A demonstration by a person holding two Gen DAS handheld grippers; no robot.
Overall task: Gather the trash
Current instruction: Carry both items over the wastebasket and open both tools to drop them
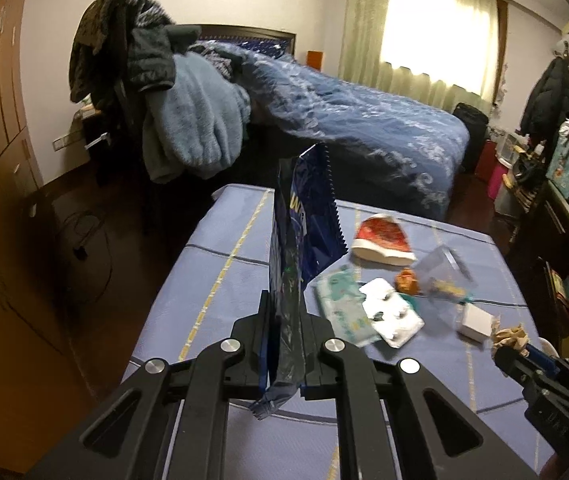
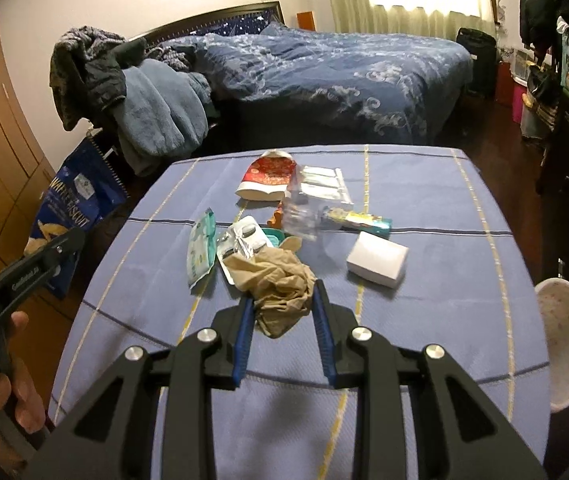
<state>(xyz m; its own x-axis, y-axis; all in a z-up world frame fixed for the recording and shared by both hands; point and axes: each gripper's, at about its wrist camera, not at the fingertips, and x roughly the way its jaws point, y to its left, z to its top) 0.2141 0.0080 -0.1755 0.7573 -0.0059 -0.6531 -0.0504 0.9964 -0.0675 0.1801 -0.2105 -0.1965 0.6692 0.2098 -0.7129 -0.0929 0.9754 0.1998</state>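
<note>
- Blue ribbed pads line the right gripper (image 2: 282, 320), whose jaws are clamped on a crumpled tan wad (image 2: 280, 284): soft, creased, paper-like, bulging forward past the fingertips and held above the near middle of the table (image 2: 464, 272).
- Black left gripper (image 1: 284, 344): jaws closed on the lower edge of a glossy dark-blue snack bag (image 1: 300, 232), which stands upright, long axis vertical, serrated top uppermost, at the table's left edge.
- Governing relation, as judged: if the bag is the collecting sack, its mouth lies to the left of the wad and higher, so the right hand must carry the wad leftward and up.
- Remaining litter, mid-table beyond the right gripper: a flat pale-green wipes packet (image 2: 201, 248), a foil blister pack (image 2: 240, 240), a clear crinkled plastic wrapper (image 2: 304, 210), a red patterned pouch (image 2: 268, 176) and a matte white box (image 2: 378, 260) nearer the right edge.
- A speckled white bowl (image 2: 564, 340) shows off the right edge.
- Quilted lilac cloth with yellow and navy stripes covers the table.
</note>
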